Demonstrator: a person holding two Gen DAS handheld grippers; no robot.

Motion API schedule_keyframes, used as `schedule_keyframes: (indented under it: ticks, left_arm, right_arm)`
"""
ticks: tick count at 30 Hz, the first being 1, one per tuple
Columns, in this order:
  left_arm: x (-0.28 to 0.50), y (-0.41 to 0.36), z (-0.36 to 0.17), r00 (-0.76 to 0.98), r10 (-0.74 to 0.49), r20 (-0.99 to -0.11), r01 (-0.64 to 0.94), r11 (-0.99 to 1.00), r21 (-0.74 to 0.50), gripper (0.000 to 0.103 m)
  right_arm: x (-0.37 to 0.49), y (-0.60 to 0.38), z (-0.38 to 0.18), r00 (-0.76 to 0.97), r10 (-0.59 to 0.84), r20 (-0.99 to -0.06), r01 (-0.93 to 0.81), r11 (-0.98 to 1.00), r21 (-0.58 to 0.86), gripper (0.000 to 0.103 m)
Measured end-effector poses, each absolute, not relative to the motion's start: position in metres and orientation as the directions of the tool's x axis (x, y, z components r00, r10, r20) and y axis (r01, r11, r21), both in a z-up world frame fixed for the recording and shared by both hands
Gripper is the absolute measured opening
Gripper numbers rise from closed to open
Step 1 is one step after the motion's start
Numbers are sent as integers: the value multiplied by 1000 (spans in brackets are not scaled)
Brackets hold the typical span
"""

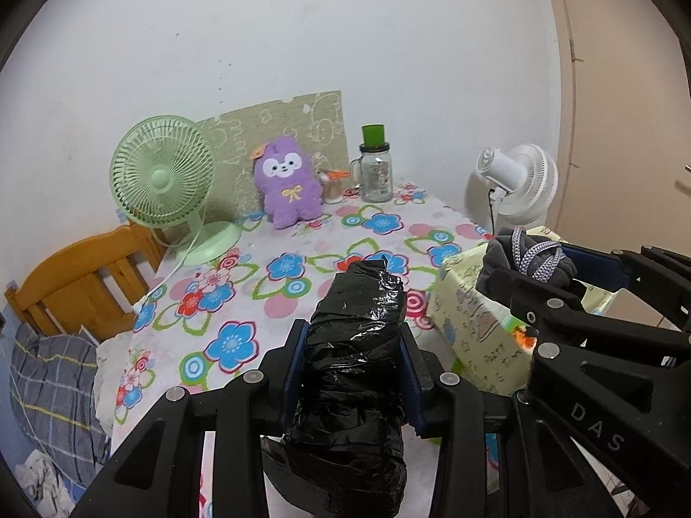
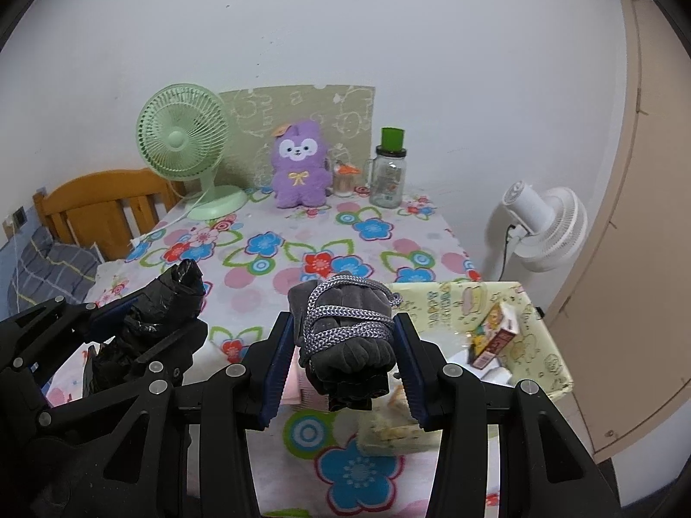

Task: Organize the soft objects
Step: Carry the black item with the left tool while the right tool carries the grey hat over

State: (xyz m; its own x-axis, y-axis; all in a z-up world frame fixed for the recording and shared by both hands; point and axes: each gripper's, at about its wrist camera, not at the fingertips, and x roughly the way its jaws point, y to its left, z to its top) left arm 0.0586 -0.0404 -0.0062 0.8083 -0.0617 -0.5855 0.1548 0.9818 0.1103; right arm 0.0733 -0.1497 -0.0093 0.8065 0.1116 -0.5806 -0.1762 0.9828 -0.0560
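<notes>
Left wrist view: left gripper (image 1: 352, 371) clamped on a black plastic-wrapped bundle (image 1: 354, 345), held above the floral table (image 1: 242, 285).

Long axis of the bundle pointing forward along the fingers. Right gripper (image 2: 343, 345) pinching a grey cloth roll bound with cord (image 2: 345, 328), also aloft. Yellow patterned box (image 2: 535, 315) just to the right of the roll, open-topped, nearer the right gripper; likely drop spot.

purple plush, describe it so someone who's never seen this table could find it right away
Look to the far edge of the flowered table, against the wall. Between the green fan and the glass jar sits the purple plush, upright against a patterned board. It is the only fuzzy toy there, with a white face and a yellow bow.
</notes>
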Motion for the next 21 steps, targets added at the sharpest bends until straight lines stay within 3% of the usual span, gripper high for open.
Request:
schedule_keyframes:
  ticks: [21]
  left_arm:
    - [86,-100,-4,801,-112,-588,223,968,119,40]
  right_arm:
    - [92,-209,-4,819,49,-572,-97,994,-54,49]
